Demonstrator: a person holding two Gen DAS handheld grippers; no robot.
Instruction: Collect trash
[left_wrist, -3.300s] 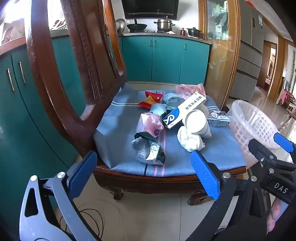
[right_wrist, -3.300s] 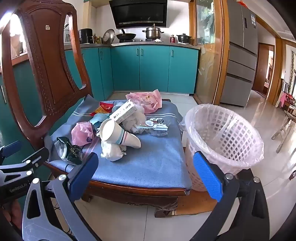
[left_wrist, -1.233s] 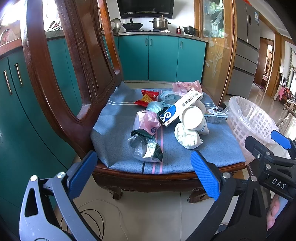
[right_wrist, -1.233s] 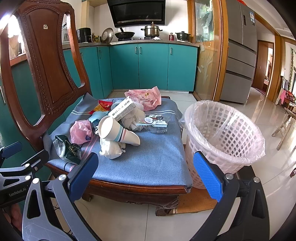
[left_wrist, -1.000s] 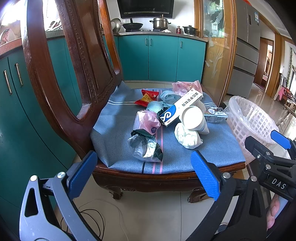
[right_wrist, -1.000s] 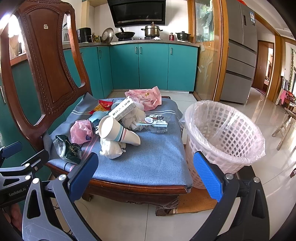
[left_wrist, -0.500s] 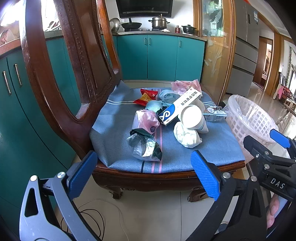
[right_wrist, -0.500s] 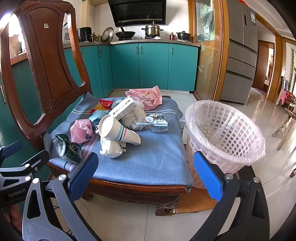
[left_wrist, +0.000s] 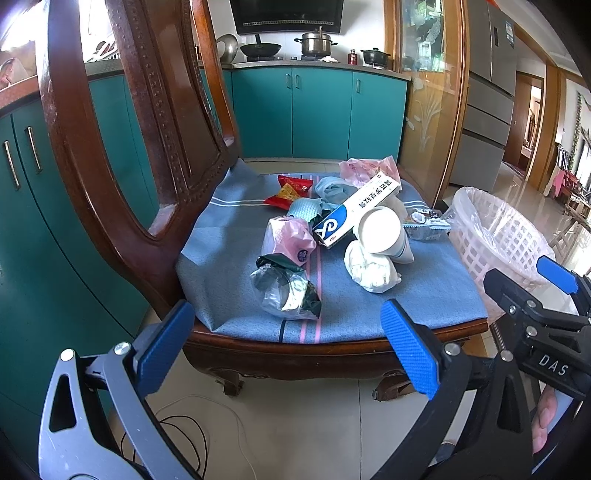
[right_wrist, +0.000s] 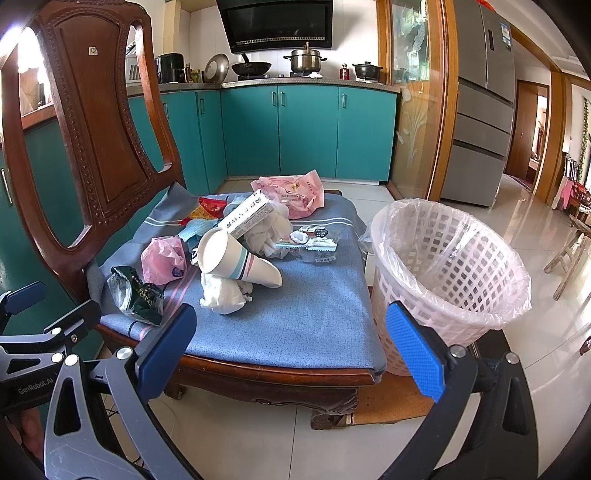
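Trash lay heaped on the blue cushion (right_wrist: 295, 317) of a carved wooden chair (right_wrist: 107, 122).

- Paper cup (right_wrist: 236, 260): on its side near the cushion's centre, long axis across the seat, open mouth toward the chair back, crushed base toward the basket side.
- Crumpled white tissue (right_wrist: 223, 293): touching the cup, on its front-edge side.
- Blue-and-white carton (left_wrist: 356, 214): long axis diagonal, propped on the heap, 1 end over the cup.
- Pink plastic bag (right_wrist: 164, 260) and dark foil wrapper (right_wrist: 135, 295): toward the front corner on the chair-back side.
- Red snack packet (left_wrist: 290, 192) and large pink bag (right_wrist: 291, 194): at the rear edge.
- Clear wrappers (right_wrist: 314, 245): at the basket-side edge.

White lattice basket (right_wrist: 447, 280), lined with a clear bag, stood on the tiled floor (right_wrist: 535, 369) just beside the cushion's edge.

Room: teal cabinets (right_wrist: 306, 129), pots (right_wrist: 304, 59) on the stove, steel refrigerator (right_wrist: 484, 103).

Left gripper (left_wrist: 286, 345) and right gripper (right_wrist: 290, 349): blue pads spread wide, nothing between them, held before the seat's front edge.
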